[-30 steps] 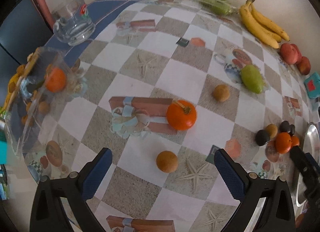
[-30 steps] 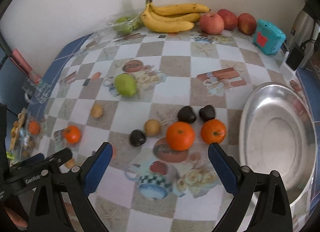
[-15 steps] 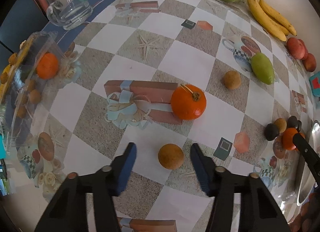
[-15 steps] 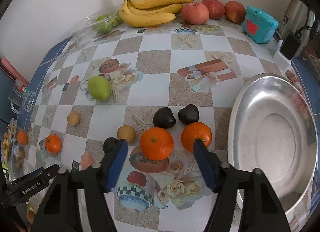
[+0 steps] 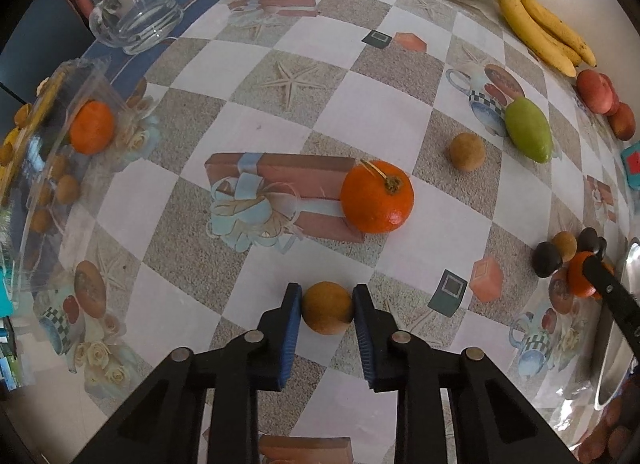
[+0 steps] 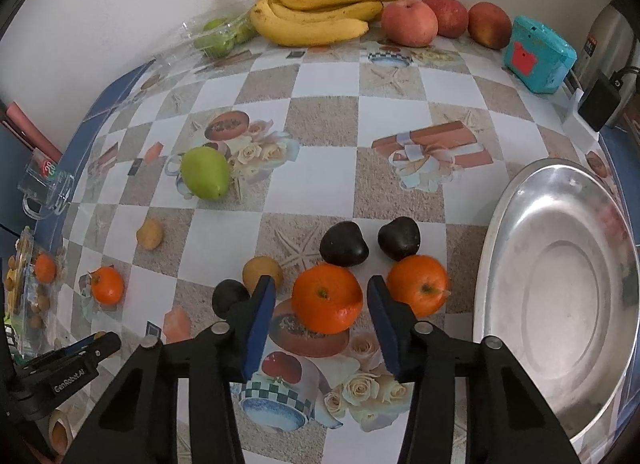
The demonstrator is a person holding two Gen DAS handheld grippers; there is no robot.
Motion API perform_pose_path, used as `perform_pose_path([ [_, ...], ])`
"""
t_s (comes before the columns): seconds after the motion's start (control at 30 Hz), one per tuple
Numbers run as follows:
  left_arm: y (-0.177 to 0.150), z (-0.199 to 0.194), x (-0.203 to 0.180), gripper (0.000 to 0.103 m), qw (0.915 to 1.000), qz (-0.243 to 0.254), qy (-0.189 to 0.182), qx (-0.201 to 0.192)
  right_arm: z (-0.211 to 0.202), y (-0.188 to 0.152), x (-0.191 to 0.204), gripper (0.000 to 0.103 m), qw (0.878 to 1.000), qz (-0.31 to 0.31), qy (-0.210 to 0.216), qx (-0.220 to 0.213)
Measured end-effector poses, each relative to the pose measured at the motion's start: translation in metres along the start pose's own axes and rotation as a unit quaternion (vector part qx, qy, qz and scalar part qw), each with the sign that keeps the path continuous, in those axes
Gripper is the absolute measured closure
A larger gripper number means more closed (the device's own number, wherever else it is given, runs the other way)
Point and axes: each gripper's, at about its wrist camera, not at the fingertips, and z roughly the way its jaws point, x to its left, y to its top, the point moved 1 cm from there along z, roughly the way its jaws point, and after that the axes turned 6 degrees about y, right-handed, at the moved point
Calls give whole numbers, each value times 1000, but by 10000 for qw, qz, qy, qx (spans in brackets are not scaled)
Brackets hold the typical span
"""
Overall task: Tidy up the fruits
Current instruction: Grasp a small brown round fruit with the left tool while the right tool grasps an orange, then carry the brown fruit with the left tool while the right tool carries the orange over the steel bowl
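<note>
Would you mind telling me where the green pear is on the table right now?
In the right wrist view the green pear lies left of centre on the tablecloth, on a printed teacup, beyond the small brown fruit.

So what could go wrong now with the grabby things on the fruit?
The small brown fruit is round and pinched only at its sides by the left gripper, so it might pop out. The right gripper straddles an orange packed among neighbours; closing may nudge the second orange or the dark fruit.

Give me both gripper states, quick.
Left gripper: shut on the small brown fruit.
Right gripper: open, straddling an orange, pads not touching.
</note>
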Motion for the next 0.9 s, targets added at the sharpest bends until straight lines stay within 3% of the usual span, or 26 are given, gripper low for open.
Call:
perform_pose_path([
  [0.4,2,-13,5,75,9999,-75,-55,-121,6,-2,-3,62,9999,57,45,71],
  [0.9,6,-54,4,75,9987,-122,-297,-396,-38,0,-14,63,9982,447,317,-241],
])
